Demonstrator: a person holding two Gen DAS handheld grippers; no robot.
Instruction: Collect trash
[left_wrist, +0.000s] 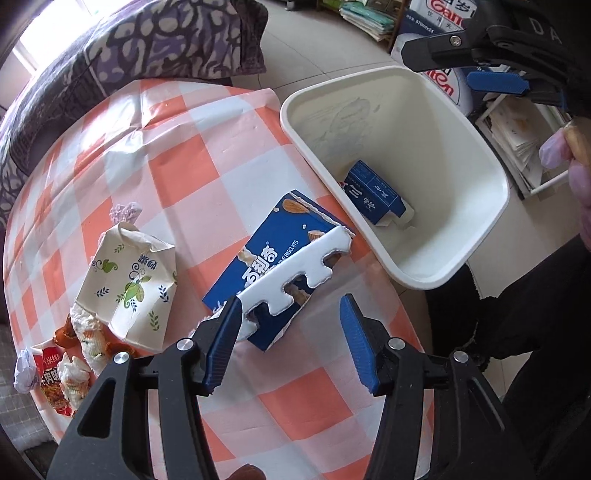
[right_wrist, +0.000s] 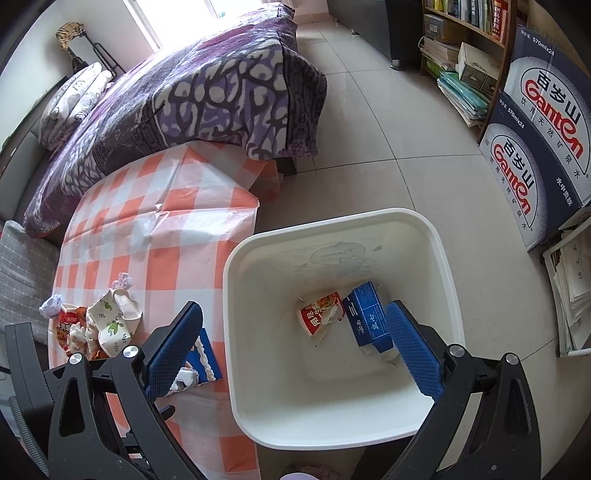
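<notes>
The blue biscuit box (left_wrist: 275, 266) lies flat on the checked worktop (left_wrist: 177, 162), just beside the white bin (left_wrist: 487, 206). Its long side runs slantwise, and its torn white flap points toward the bin. The left tool (left_wrist: 291, 343) is spread wide and holds nothing, with one finger (left_wrist: 221, 347) touching the box. It could nudge the box off the edge. The right tool (right_wrist: 295, 350) hangs empty and spread over the bin.

Each black gripper (left_wrist: 291, 347) has blue ribbed pads (right_wrist: 413, 347) and silver screws (left_wrist: 396, 343)
</notes>
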